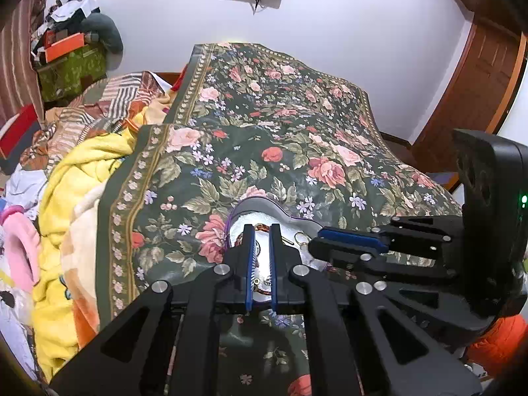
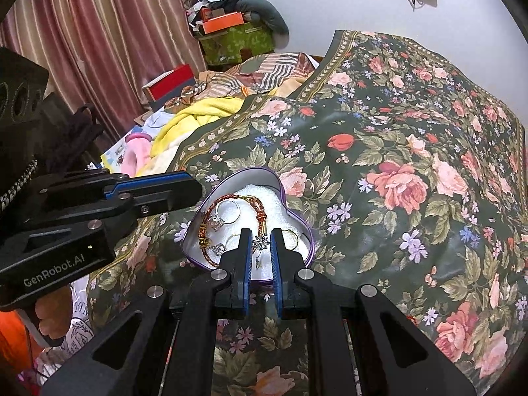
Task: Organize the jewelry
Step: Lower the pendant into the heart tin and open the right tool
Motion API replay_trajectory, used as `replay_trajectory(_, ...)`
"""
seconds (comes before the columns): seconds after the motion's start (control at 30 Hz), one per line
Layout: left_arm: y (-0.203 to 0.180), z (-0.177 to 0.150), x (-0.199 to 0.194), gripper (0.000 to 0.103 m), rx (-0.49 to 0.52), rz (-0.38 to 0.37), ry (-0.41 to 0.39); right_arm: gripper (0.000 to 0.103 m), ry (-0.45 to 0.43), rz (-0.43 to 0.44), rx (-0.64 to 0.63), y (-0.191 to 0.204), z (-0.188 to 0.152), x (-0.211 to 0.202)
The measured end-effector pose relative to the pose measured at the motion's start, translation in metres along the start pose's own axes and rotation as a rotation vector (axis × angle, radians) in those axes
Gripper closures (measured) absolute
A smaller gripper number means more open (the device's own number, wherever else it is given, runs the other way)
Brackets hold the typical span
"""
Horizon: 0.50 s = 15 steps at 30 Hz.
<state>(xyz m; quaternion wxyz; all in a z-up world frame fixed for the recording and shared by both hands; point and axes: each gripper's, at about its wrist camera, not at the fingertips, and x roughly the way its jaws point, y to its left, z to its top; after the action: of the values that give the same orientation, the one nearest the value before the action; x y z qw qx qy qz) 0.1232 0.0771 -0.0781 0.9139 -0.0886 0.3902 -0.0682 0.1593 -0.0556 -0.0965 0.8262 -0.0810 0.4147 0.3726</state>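
Left wrist view: a bed under a floral bedspread point(image 1: 297, 138), yellow blanket point(image 1: 76, 178) bunched beside it, white wall behind. The left gripper point(image 1: 261, 231) hovers over the heart-shaped tin point(image 1: 264, 203), jaws nearly together, blocking most of it.

Right wrist view: pink curtains point(image 2: 109, 39) beyond the tin point(image 2: 264, 178). Inside it lie a braided bracelet point(image 2: 231, 199) and rings point(image 2: 229, 213). The right gripper point(image 2: 261, 236), jaws narrow, holds a small silver star charm point(image 2: 261, 242) above the tin.

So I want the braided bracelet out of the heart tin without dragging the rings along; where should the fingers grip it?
Grip the braided bracelet on its bare upper-left arc, coming straight down from above: it lies flat on the white padding, and that stretch is clear of the rings.
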Motion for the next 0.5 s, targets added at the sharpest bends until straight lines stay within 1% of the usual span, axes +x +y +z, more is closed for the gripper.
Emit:
replay_trajectory(0.17,-0.002,0.000,-0.008,0.098,0.015,0.020,-0.009,0.093,-0.020,-0.001,0.019,-0.006,0.002,-0.014)
replay_trajectory(0.27,-0.006,-0.002,-0.012,0.097,0.030,0.030,-0.012,0.093,-0.039,-0.024,0.016,-0.009,0.001,-0.027)
replay_trajectory(0.4,-0.011,-0.004,-0.017,0.095,0.051,0.044,-0.014,0.084,-0.058,-0.059,0.013,-0.015,-0.003,-0.041)
replay_trajectory(0.5,-0.015,-0.007,-0.021,0.089,0.059,0.046,-0.012,0.080,-0.066,-0.085,0.018,-0.021,-0.007,-0.050)
